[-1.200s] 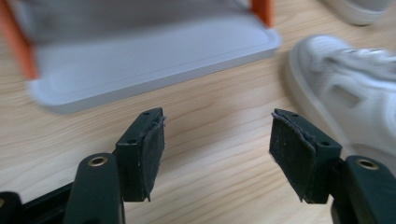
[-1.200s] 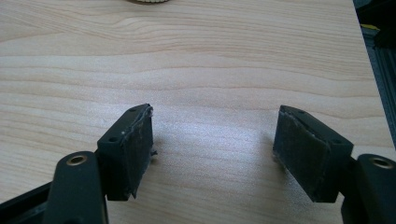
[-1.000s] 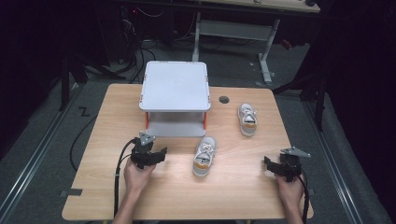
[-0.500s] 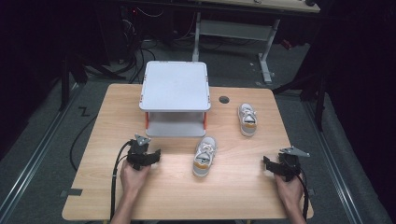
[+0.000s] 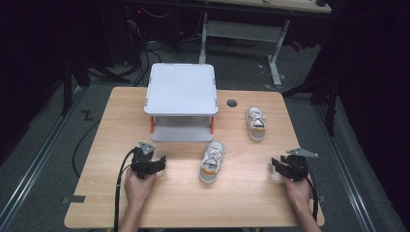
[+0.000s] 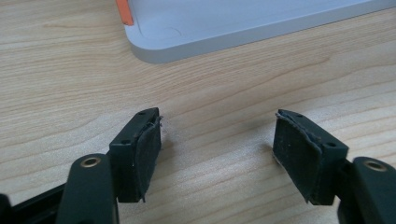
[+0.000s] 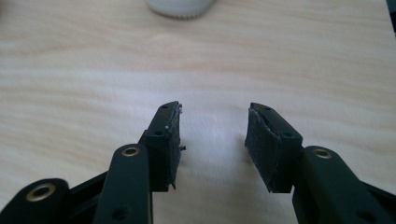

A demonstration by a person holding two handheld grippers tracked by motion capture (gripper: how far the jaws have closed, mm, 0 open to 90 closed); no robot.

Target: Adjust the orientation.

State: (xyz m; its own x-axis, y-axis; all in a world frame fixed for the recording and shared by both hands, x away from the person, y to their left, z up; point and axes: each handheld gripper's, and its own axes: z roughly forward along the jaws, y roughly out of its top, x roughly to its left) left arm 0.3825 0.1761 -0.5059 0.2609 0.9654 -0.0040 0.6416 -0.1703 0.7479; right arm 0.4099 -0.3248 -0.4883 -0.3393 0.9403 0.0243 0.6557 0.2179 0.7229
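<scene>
**Two grippers rest near the front edge, two shoes lie between and beyond them**

On the wooden table (image 5: 251,203), the left gripper (image 5: 153,163) sits toward the front-left part of the surface, held in the person's left hand (image 5: 138,186). Its jaws stand spread with only bare wood between them, and they have just been opening a little further. In the left gripper view, the pads (image 6: 148,149) point at the low front rim of the white two-tier stand (image 5: 182,101), which stands at the middle of the back edge and has orange posts.

Just right of the stand's front corner, near the middle of the surface, lies the nearer shoe (image 5: 212,161), a small grey-and-white sneaker with its toe toward the front edge. The second shoe (image 5: 256,123) lies further back and to the right, well apart from the first, beside a dark round hole (image 5: 231,103) in the tabletop.

The right gripper (image 5: 279,166) rests near the front-right corner in the right hand (image 5: 296,191). Its jaws are parted with nothing between them, and they have just been closing.
</scene>
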